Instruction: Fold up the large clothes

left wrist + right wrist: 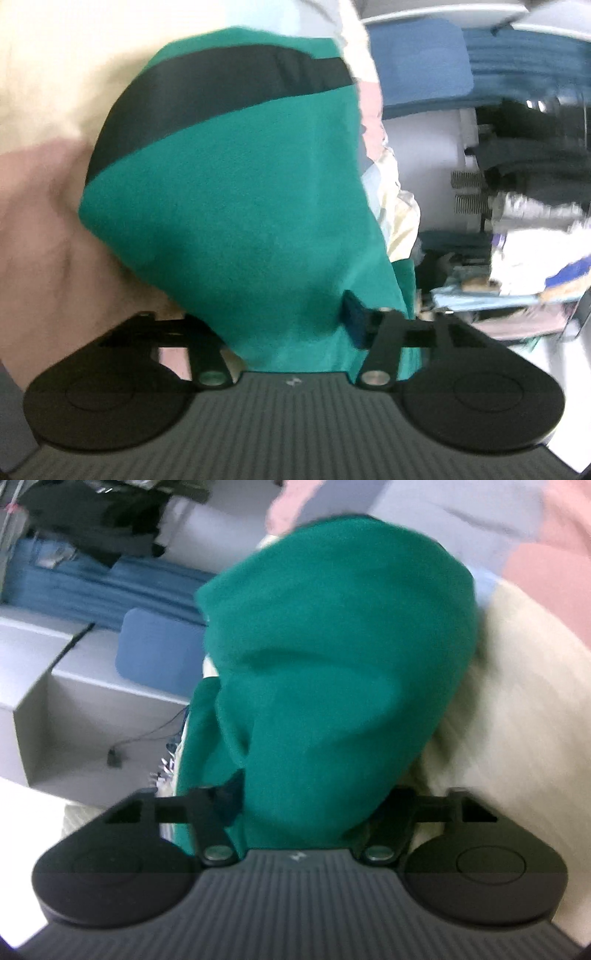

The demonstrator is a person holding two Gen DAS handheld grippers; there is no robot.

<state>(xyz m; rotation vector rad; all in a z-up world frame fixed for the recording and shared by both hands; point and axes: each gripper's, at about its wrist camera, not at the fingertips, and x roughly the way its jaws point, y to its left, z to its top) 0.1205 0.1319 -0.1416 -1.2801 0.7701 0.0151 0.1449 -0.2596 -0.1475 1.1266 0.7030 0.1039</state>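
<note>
Pastel patchwork bedspread of cream, pink and pale blue cloth (44, 206) underlies everything. Large teal-green knit garment (236, 206) lies bunched on it, filling both views. Left view alone shows garment's dark band (207, 92); right view alone shows grey open box (74, 709). My left gripper (280, 328) and right gripper (306, 808): jaws half-closed, each clamping fold of garment.

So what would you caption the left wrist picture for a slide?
Green garment with a dark band bunched between the left gripper's jaws, over a pastel bedsheet.
</note>
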